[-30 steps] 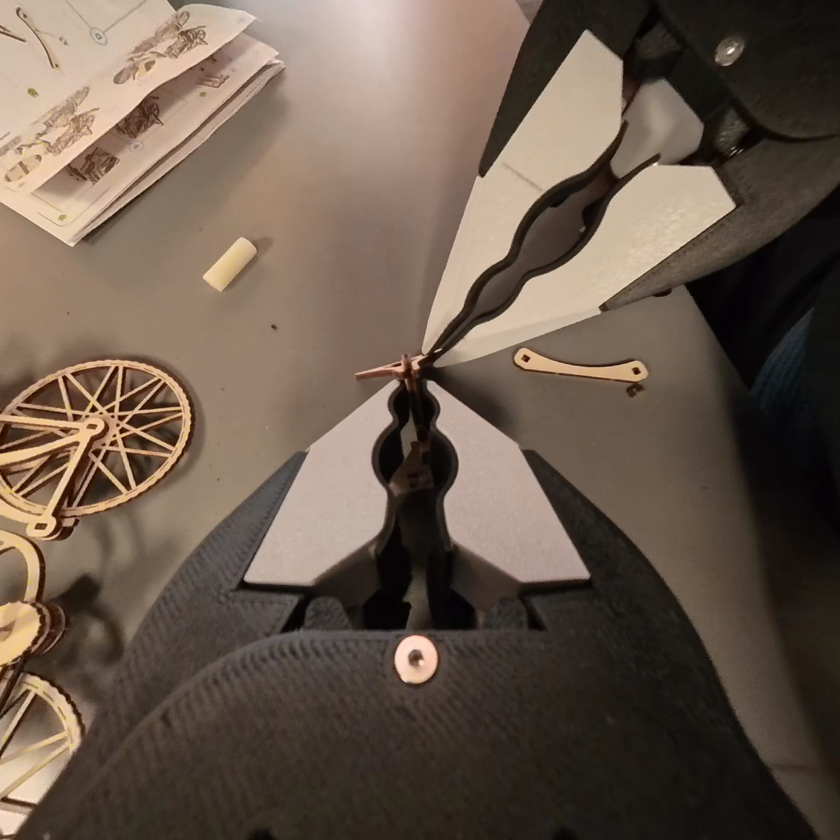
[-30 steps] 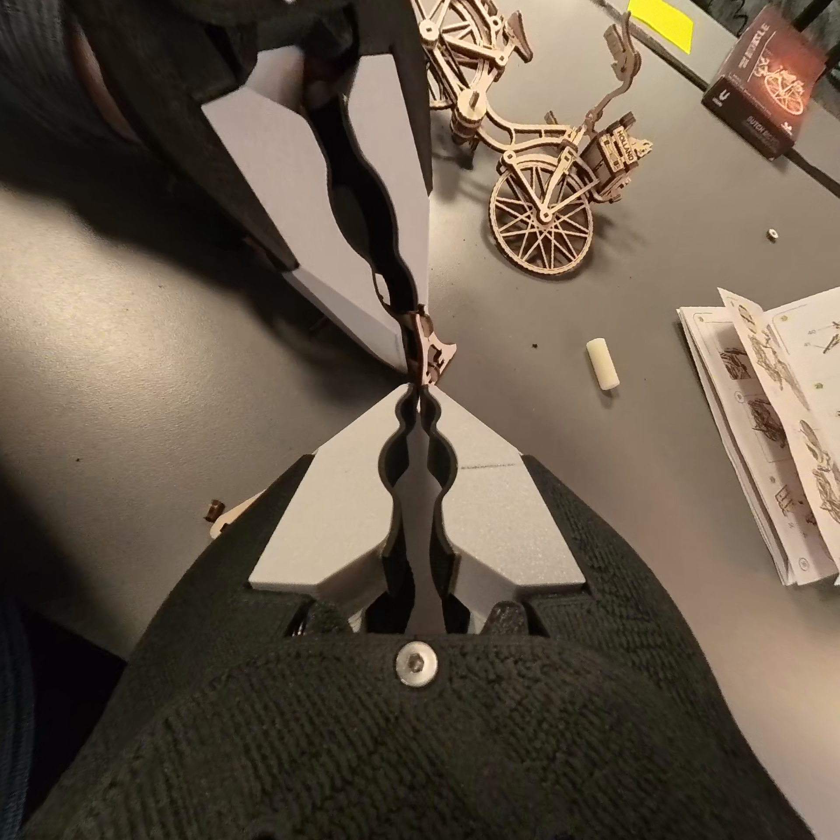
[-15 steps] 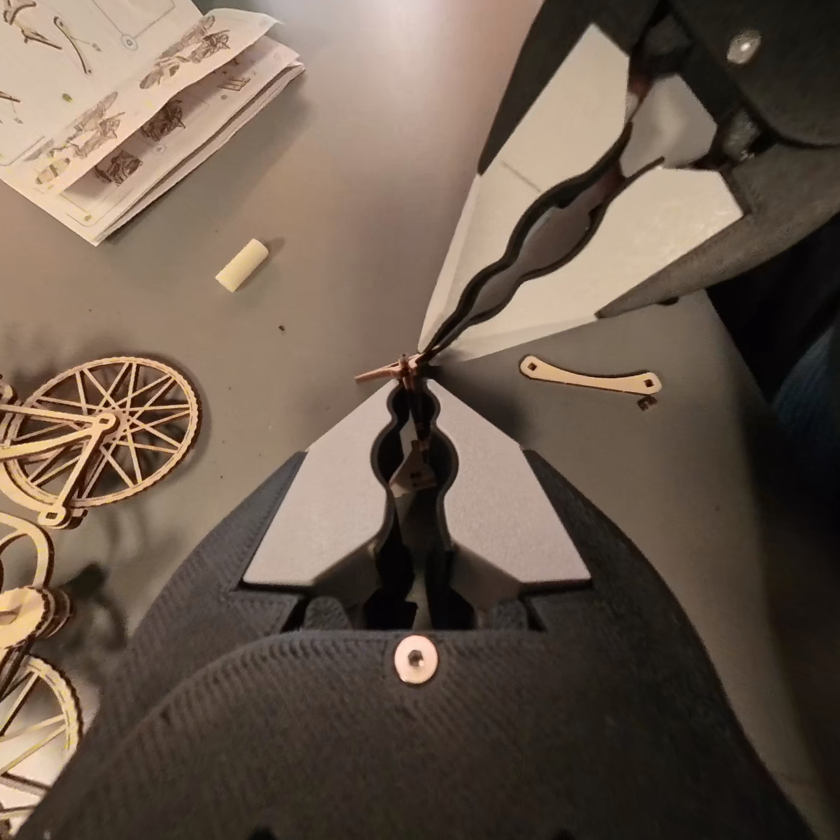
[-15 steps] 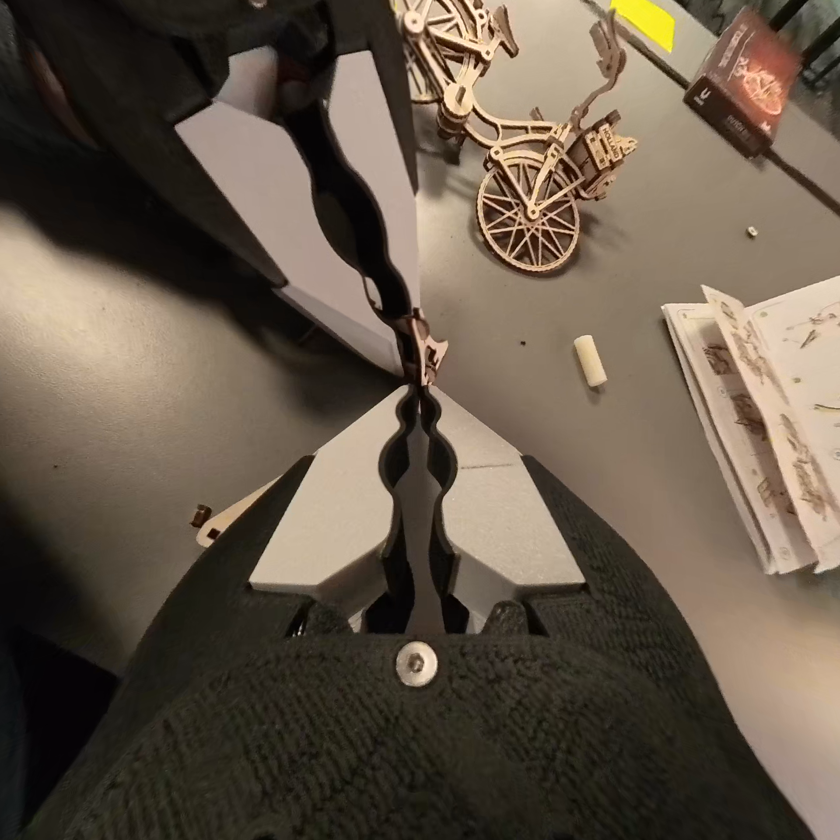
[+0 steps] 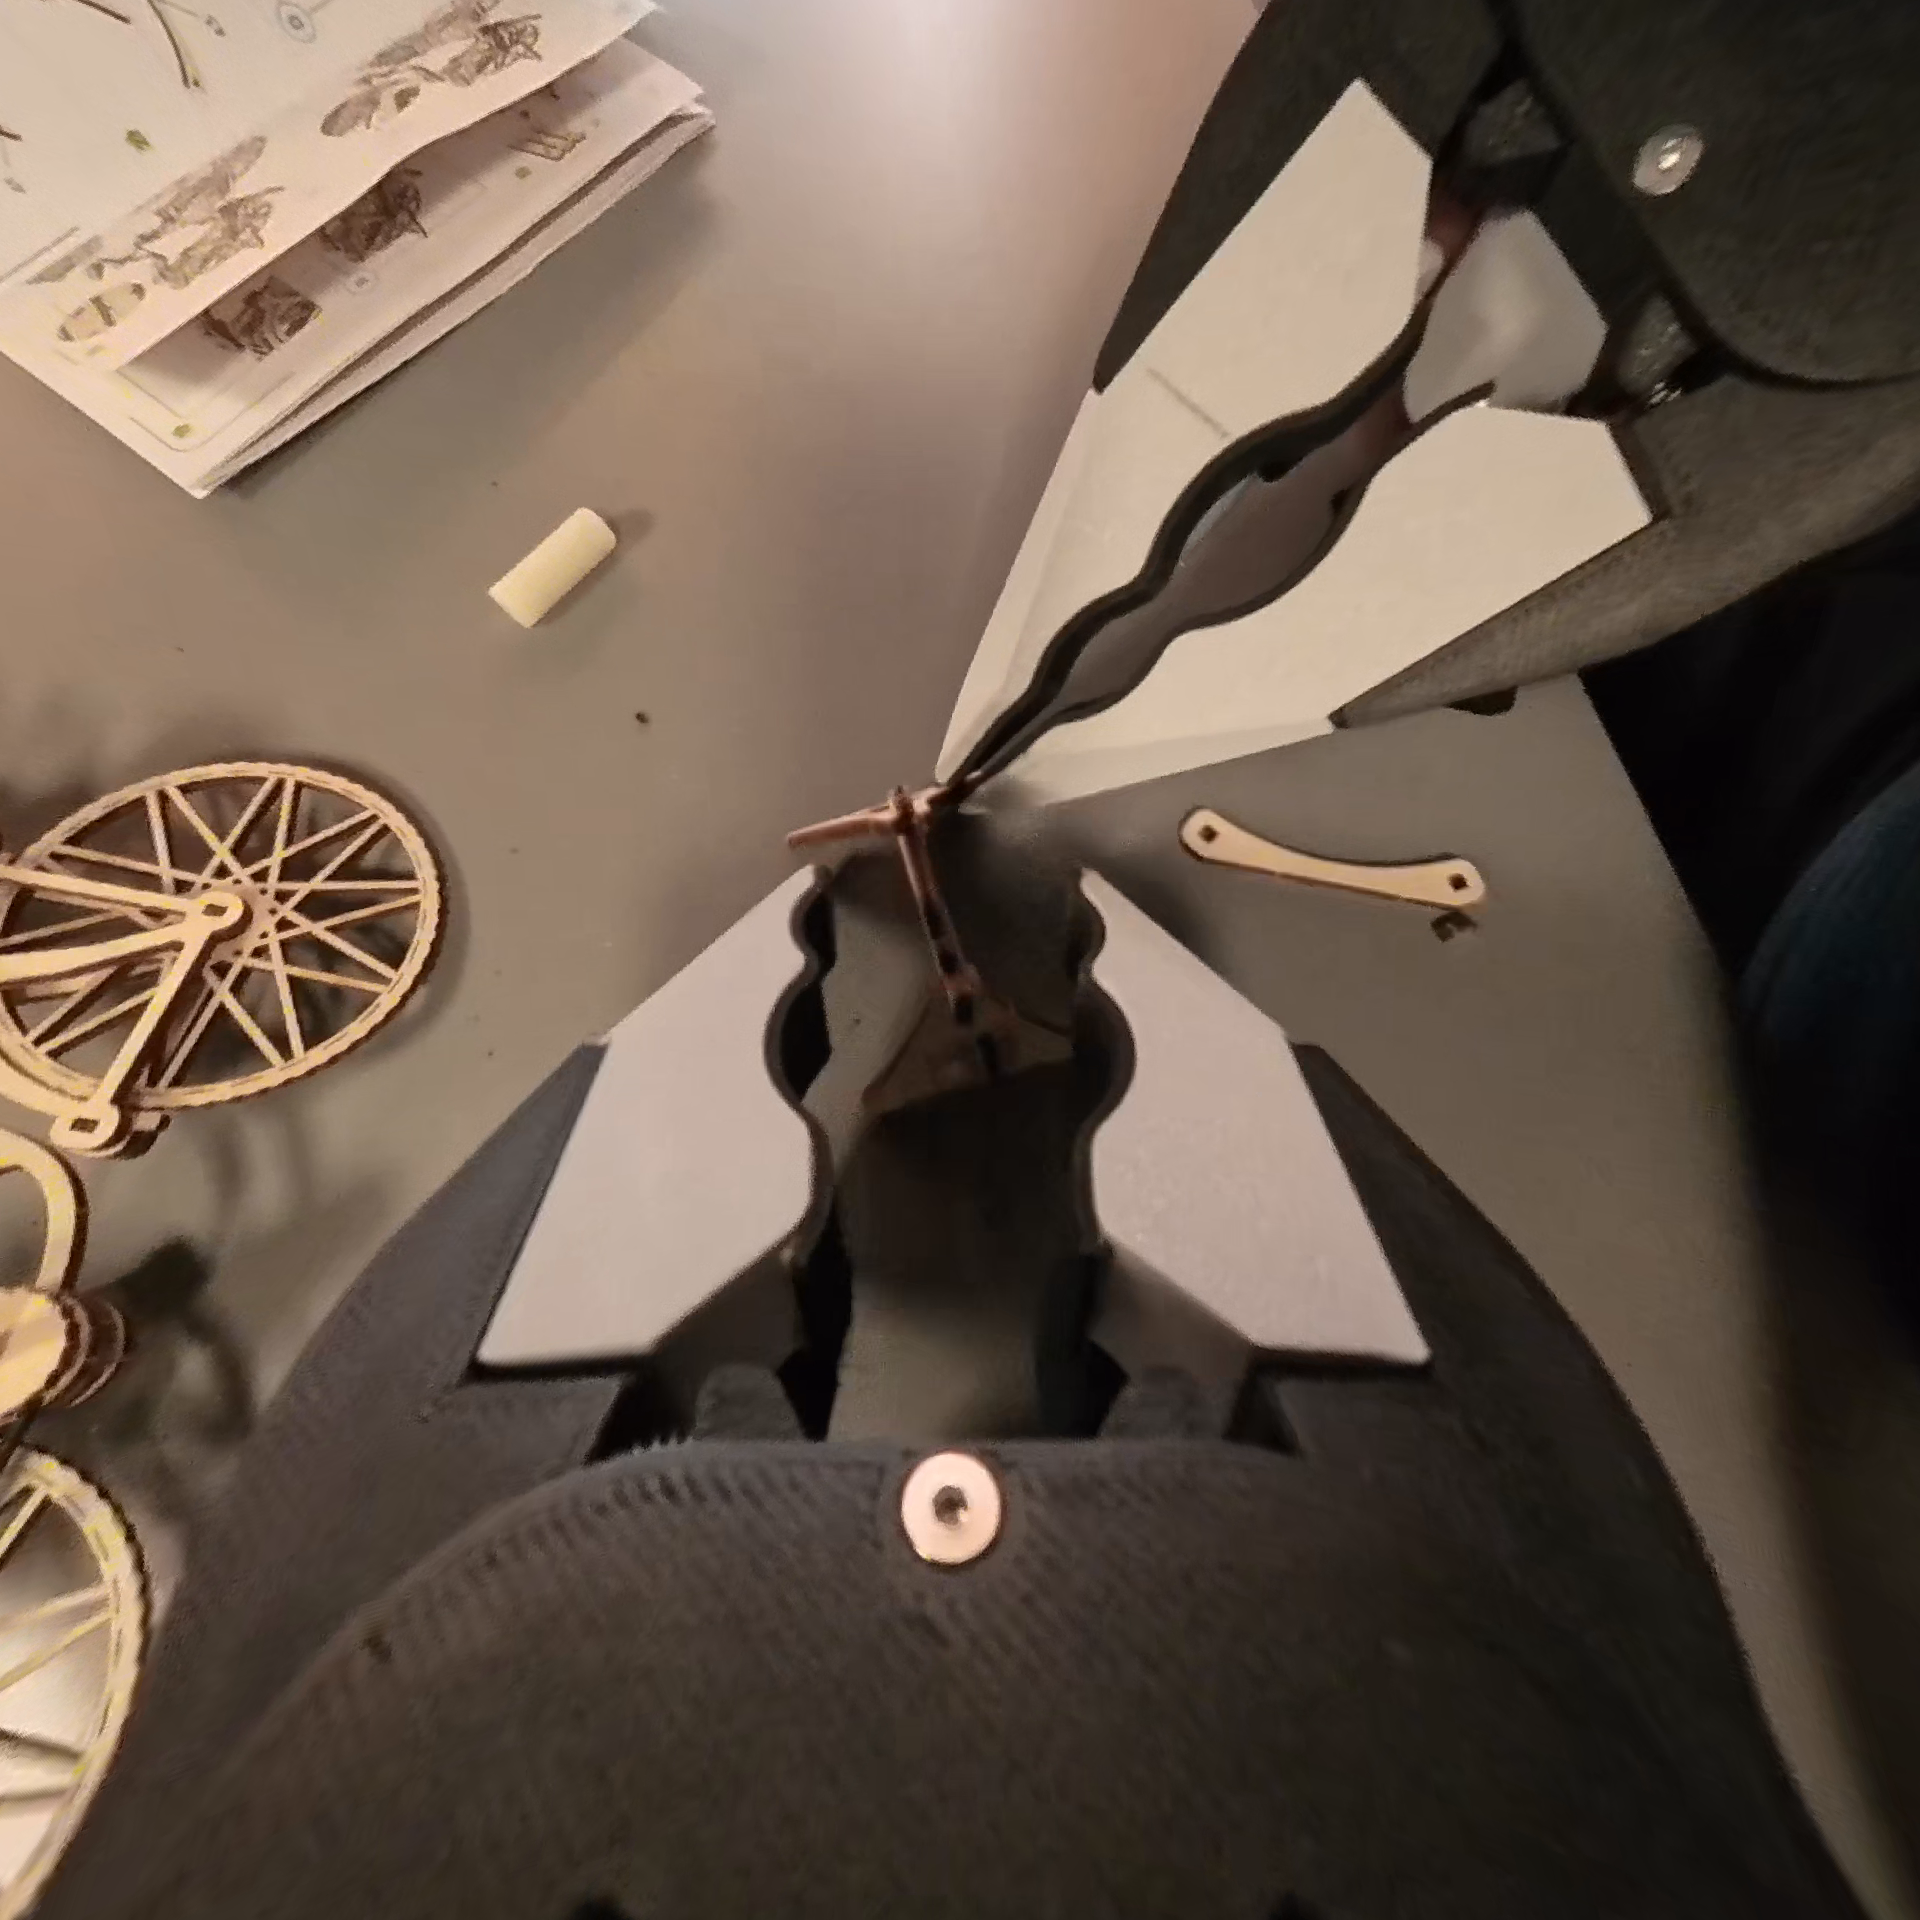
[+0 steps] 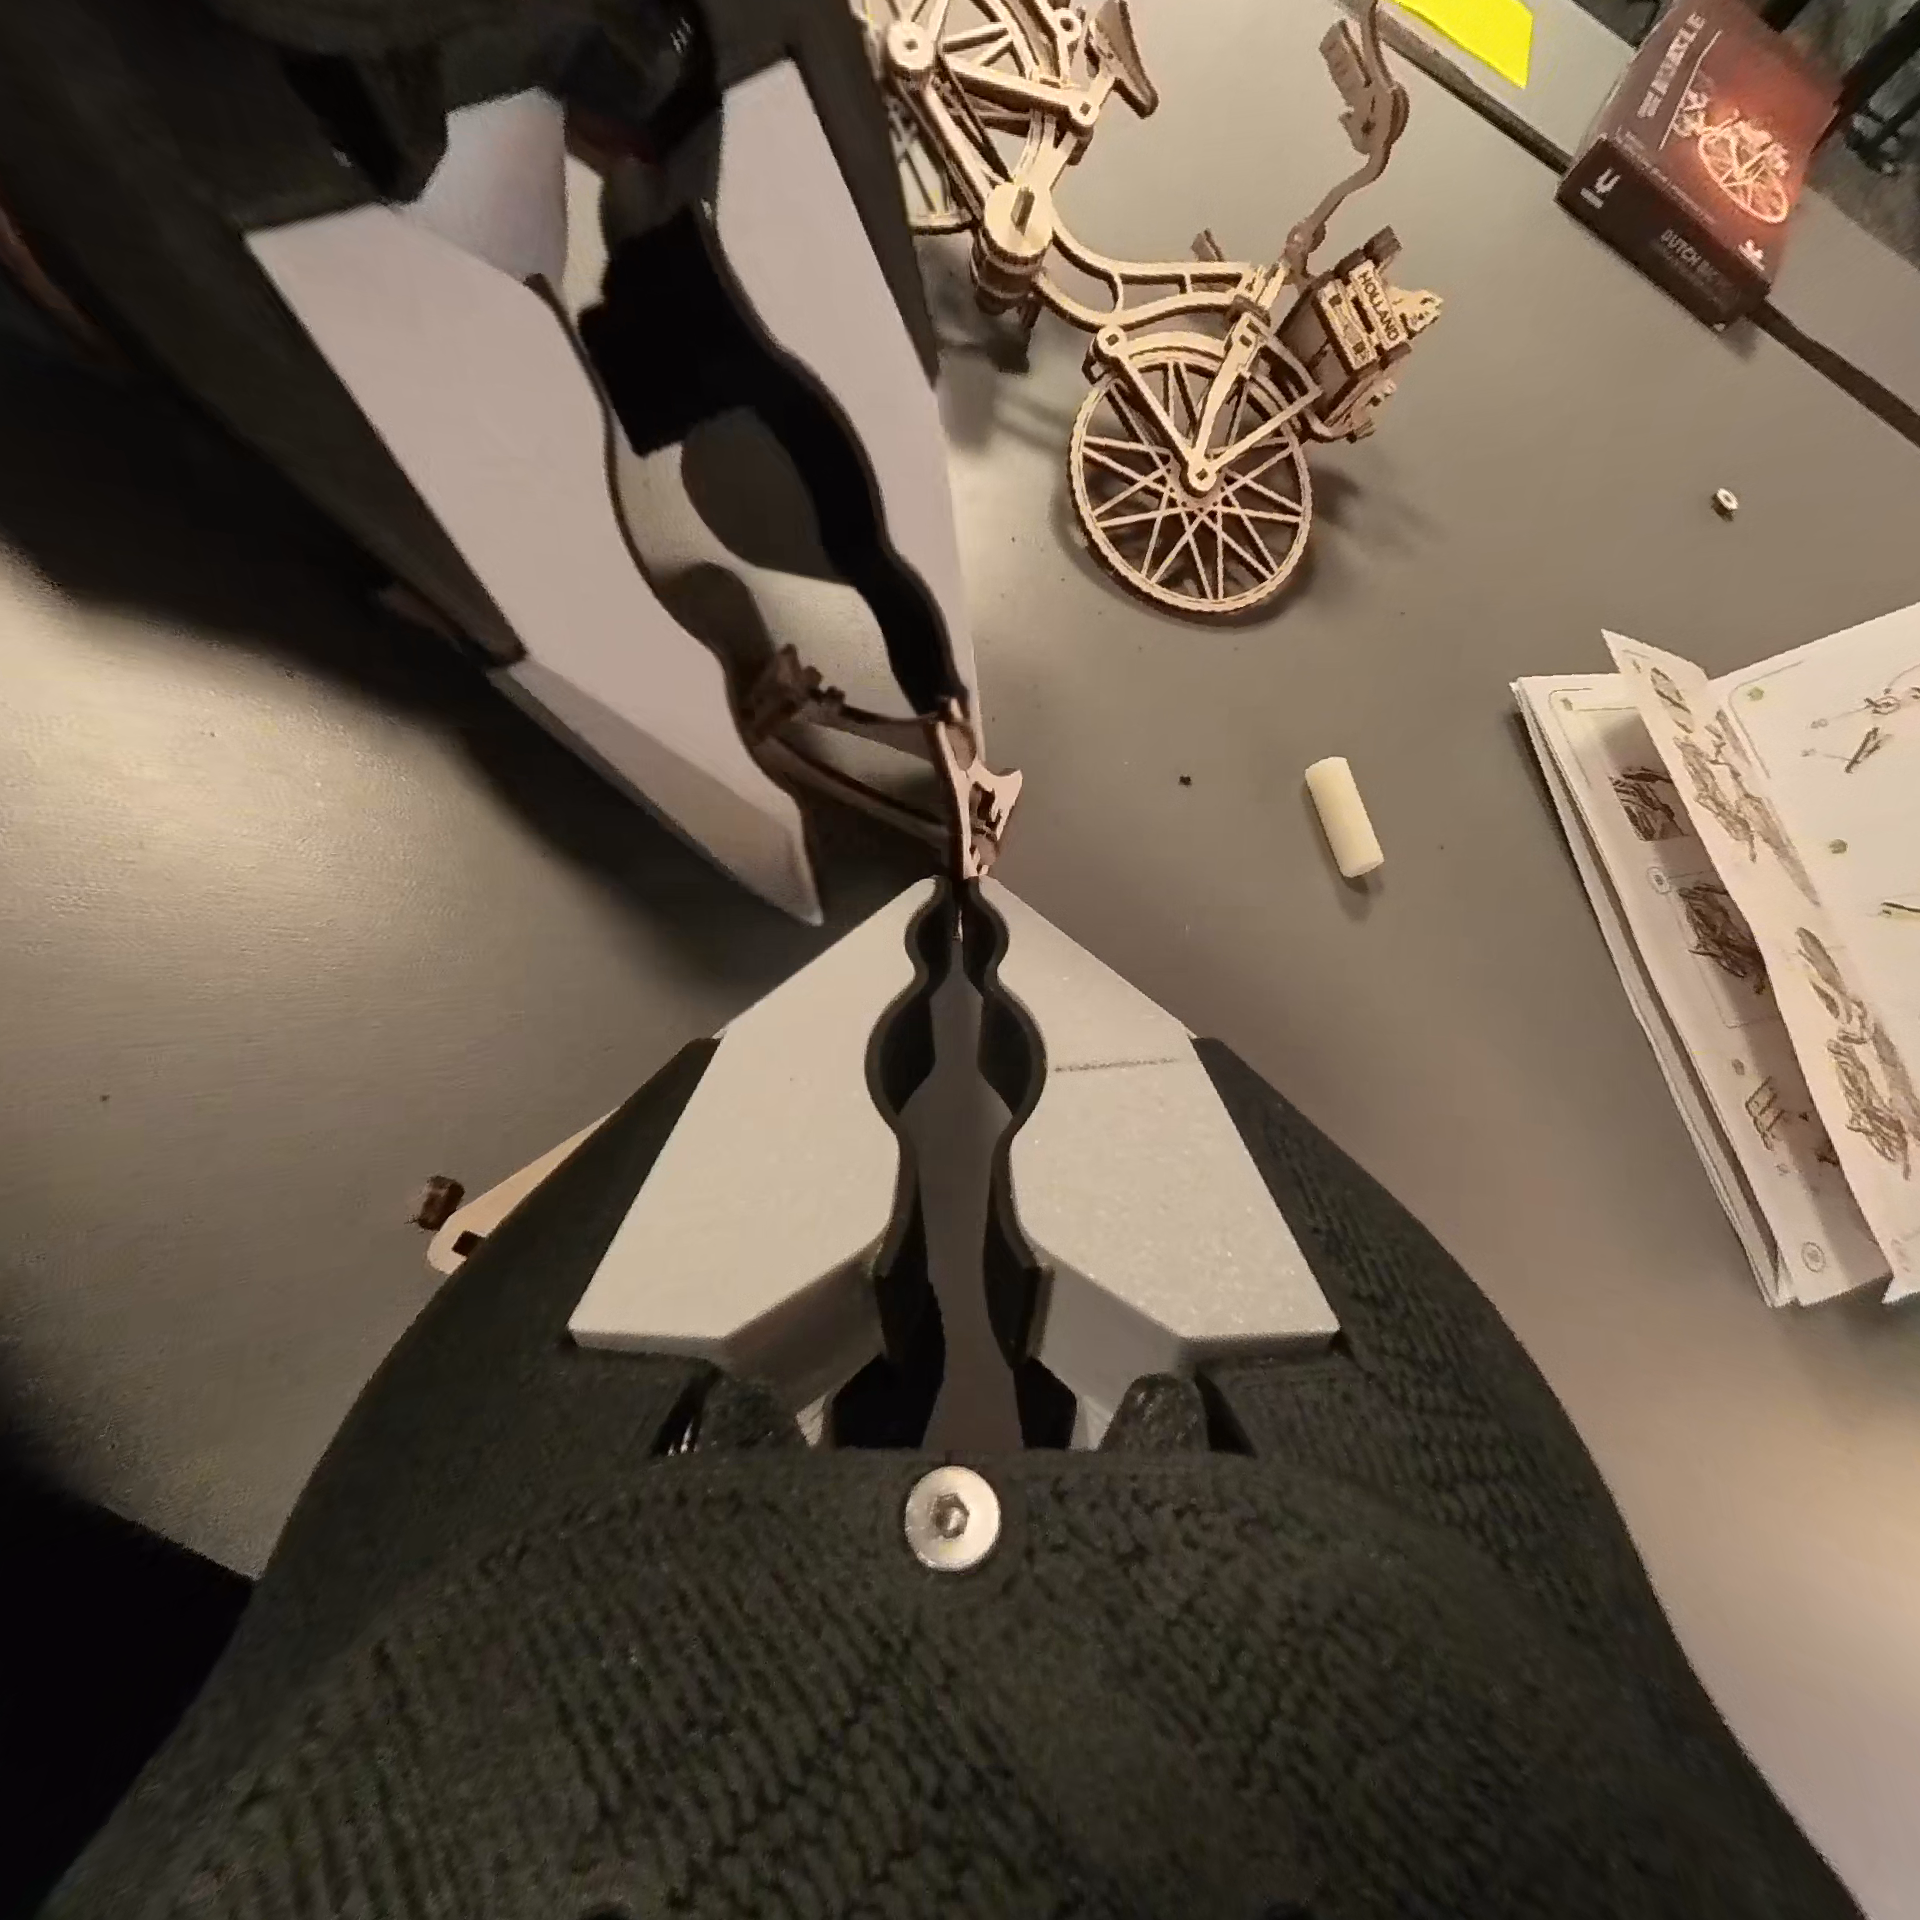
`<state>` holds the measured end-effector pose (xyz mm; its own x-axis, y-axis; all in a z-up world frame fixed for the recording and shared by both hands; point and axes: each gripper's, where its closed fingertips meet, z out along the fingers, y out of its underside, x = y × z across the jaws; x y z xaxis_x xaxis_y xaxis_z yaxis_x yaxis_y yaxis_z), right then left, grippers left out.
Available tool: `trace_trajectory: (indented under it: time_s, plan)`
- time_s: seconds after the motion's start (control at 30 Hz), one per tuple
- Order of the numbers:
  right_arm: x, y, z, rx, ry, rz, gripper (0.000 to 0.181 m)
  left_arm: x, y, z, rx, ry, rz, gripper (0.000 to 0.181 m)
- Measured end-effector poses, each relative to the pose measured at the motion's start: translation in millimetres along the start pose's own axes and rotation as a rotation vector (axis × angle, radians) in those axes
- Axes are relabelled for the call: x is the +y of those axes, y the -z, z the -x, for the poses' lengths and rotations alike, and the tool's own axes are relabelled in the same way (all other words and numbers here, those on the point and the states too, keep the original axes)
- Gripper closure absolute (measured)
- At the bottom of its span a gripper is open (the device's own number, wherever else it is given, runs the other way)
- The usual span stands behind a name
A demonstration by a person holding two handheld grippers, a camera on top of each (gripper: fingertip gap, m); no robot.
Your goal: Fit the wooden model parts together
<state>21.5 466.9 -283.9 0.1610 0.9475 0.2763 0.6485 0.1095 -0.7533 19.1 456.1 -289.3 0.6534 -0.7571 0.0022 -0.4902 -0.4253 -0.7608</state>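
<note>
Above the grey table (image 5: 831,416), a small wooden assembly (image 5: 940,935) is being pinched by the closed right gripper (image 6: 961,899) (left gripper (image 5: 945,894) standing wide), so support is best being kept steady.

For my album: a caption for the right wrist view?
Two hand-held grippers meet over a small wooden part, bicycle model behind.

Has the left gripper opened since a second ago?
Yes. The left gripper was shut on the wooden part; now its jaws stand apart, while the right gripper pinches it.
</note>
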Motion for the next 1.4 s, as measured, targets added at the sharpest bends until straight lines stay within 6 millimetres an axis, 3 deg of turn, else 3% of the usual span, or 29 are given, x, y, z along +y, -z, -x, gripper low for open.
trace_trajectory:
  time_s: [0.17, 0.27, 0.53, 0.8, 1.03, 1.2, 1.4]
  plan:
    - [-0.1, -0.1, 0.0, -0.014, -0.018, -0.001, 0.181, -2.5, 18.8, -4.8, -0.045, 0.018, -0.058, 0.128]
    - [-0.1, -0.3, -0.2, -0.017, -0.022, -0.001, 0.181, 11.8, 24.5, -4.6, -0.067, 0.063, -0.045, 0.126]
    - [-0.1, -0.9, -0.2, -0.018, -0.026, 0.0, 0.181, 22.3, 24.0, -6.1, -0.066, 0.069, -0.005, 0.129]
    - [0.2, -1.5, -1.0, -0.001, -0.013, 0.004, 0.181, 14.3, 33.5, -5.4, -0.069, 0.075, -0.089, 0.139]
    - [1.4, -1.6, -7.7, 0.055, -0.015, 0.014, 0.181, 16.4, 36.9, -9.2, -0.096, 0.02, -0.092, 0.136]
    - [-4.9, 12.7, -8.5, 0.039, -0.061, -0.083, 0.143, 16.7, 36.4, -8.7, -0.094, 0.028, -0.09, 0.131]
    - [4.8, 26.3, 2.5, -0.171, -0.22, -0.139, 0.142, 17.7, 35.2, -7.9, -0.065, 0.068, -0.083, 0.129]
